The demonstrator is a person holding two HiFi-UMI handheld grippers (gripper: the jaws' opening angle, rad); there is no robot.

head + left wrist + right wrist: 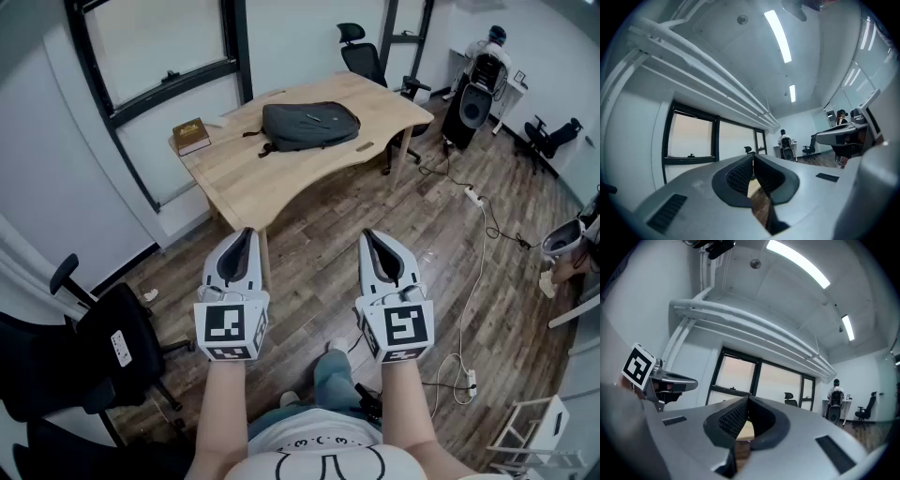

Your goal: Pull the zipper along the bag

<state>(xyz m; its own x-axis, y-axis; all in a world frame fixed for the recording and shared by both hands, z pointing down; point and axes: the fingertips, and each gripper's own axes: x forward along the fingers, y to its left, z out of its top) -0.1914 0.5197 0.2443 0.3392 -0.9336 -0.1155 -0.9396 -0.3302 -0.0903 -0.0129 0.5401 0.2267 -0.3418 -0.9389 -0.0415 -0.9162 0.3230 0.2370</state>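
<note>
A dark grey bag [309, 125] lies flat on the wooden table [246, 174] at the far side of the room; its zipper is too small to make out. My left gripper [248, 232] and right gripper [368, 234] are held side by side over the floor, well short of the table. Both are shut with nothing between their jaws. In the left gripper view the left gripper [753, 155] points at the windows and ceiling, its tips meeting. The right gripper [747, 399] shows the same in the right gripper view.
A brown book [191, 135] rests on the table's left corner. Black office chairs stand at the near left [103, 347] and behind the table [364, 54]. A white cable [480, 272] trails across the wood floor on the right. A seated person [491, 47] is at the far right.
</note>
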